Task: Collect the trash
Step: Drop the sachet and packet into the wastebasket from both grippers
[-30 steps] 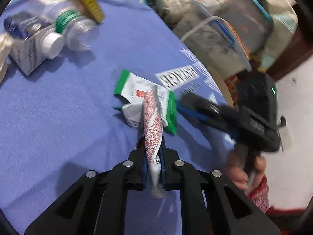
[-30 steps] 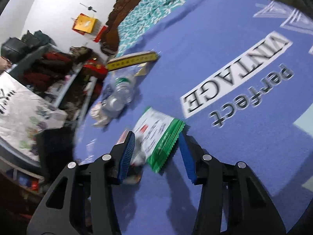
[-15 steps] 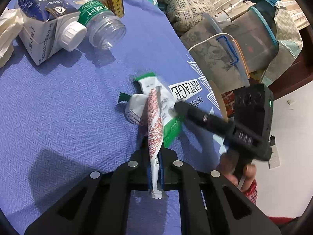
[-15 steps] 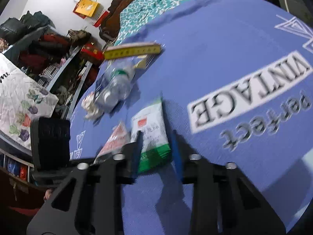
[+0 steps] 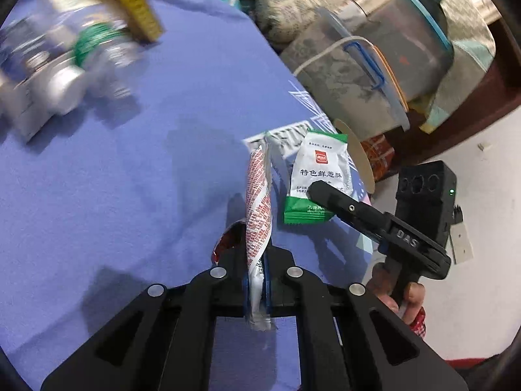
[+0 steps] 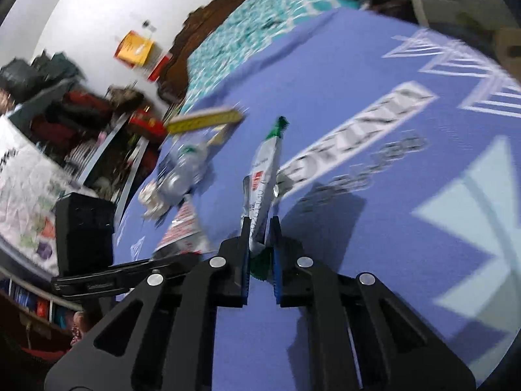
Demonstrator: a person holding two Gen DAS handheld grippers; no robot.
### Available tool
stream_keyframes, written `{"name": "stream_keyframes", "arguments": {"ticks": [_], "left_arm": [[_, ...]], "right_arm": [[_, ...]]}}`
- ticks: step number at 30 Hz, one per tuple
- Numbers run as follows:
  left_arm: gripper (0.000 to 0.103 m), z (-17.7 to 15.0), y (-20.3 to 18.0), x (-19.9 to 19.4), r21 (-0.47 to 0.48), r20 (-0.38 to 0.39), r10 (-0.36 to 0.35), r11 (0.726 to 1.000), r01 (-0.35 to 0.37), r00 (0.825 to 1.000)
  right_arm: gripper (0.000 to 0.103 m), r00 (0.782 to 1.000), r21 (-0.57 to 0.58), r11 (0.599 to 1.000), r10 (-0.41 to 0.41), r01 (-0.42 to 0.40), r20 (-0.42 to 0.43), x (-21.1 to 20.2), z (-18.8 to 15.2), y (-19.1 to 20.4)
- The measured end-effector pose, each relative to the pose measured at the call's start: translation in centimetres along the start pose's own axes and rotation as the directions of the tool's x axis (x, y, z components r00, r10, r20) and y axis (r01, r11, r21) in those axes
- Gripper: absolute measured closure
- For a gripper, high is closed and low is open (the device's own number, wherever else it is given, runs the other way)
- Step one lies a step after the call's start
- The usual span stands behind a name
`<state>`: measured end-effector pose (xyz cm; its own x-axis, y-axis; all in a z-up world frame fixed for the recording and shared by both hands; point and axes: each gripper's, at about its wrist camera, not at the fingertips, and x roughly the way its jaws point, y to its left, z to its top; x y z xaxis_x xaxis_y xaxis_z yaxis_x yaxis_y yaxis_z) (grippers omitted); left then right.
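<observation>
In the left wrist view, the left gripper (image 5: pixel 255 280) pinches a red-printed wrapper (image 5: pixel 259 208) upright over the purple cloth (image 5: pixel 130 179). At two o'clock, the right gripper (image 5: pixel 320 194) clamps a green-and-white snack packet (image 5: pixel 317 169), lifted clear of the cloth.

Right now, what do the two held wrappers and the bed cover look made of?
Red-print wrapper: thin glossy plastic film, probably foil-lined; it creases and shines.
Green-white wrapper: matte printed plastic film, with crimped, serrated end seals.
Blue cover: woven cloth, matte; a fine weave texture shows.
</observation>
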<state>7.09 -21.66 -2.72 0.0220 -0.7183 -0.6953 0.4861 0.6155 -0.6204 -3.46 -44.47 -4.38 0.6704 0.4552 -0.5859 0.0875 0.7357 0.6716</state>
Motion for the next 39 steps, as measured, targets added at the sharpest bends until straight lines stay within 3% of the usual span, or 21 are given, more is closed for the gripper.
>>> {"name": "stream_keyframes", "arguments": {"ticks": [8,12,18,20,21,22,23,24,25,29,31,33,36,39], "left_arm": [[0.097,4.8,-8.3,7.0,0.161,-0.113,-0.023,0.986,0.041,0.993],[0.097,7.6,-14.5,12.9,0.263,-0.188,-0.018,0.962,0.068,0.982],[0.095,11.3,-21.8,19.9,0.38,-0.221,0.019,0.923,0.068,0.975],[0.087,12.2,-23.4,22.1,0.396,-0.222,0.035,0.917,0.058,0.974],[0.068,12.7,-24.1,23.2,0.4,-0.214,0.046,0.916,0.044,0.976],[0.037,13.2,-24.6,24.1,0.395,-0.199,0.058,0.918,0.026,0.978],[0.027,13.5,-24.8,24.7,0.385,-0.17,0.068,0.923,0.002,0.983],[0.024,13.7,-24.9,24.9,0.379,-0.147,0.072,0.925,-0.011,0.986],[0.024,13.7,-24.9,25.1,0.376,-0.134,0.073,0.926,-0.017,0.988],[0.026,13.1,-24.4,23.7,0.382,-0.094,0.076,0.924,-0.034,0.993],[0.027,12.3,-23.9,21.4,0.419,-0.023,0.092,0.905,-0.074,0.995],[0.027,11.0,-22.7,18.7,0.443,0.054,0.116,0.887,-0.128,0.992],[0.026,8.6,-19.8,14.8,0.458,0.128,0.168,0.864,-0.209,0.977],[0.027,5.9,-15.9,11.3,0.435,0.155,0.221,0.86,-0.267,0.963]], "right_arm": [[0.09,0.977,0.096,0.99,-0.124,0.108,0.175,-8.0,1.8,-7.3],[0.09,0.946,0.171,0.973,-0.196,0.155,0.256,-12.4,3.2,-11.9],[0.089,0.892,0.258,0.932,-0.33,0.256,0.308,-16.7,5.2,-18.1],[0.086,0.873,0.269,0.918,-0.37,0.292,0.316,-17.0,5.6,-19.4],[0.084,0.863,0.272,0.909,-0.394,0.315,0.316,-17.1,6.0,-20.1],[0.065,0.854,0.28,0.898,-0.419,0.339,0.309,-17.0,6.2,-20.5],[0.021,0.846,0.295,0.888,-0.437,0.352,0.306,-17.0,6.5,-21.0],[0.01,0.832,0.309,0.886,-0.442,0.346,0.335,-17.3,6.1,-21.0],[0.011,0.813,0.314,0.887,-0.445,0.339,0.377,-17.6,5.9,-21.0],[0.017,0.777,0.306,0.887,-0.454,0.347,0.436,-18.8,5.2,-19.6],[0.017,0.78,0.301,0.899,-0.429,0.318,0.456,-18.7,4.9,-18.4],[0.017,0.797,0.276,0.919,-0.385,0.283,0.466,-18.1,4.4,-16.9],[0.018,0.834,0.212,0.946,-0.317,0.245,0.451,-16.2,4.1,-13.7],[0.023,0.884,0.145,0.97,-0.24,0.197,0.401,-13.3,4.3,-10.9]]}}
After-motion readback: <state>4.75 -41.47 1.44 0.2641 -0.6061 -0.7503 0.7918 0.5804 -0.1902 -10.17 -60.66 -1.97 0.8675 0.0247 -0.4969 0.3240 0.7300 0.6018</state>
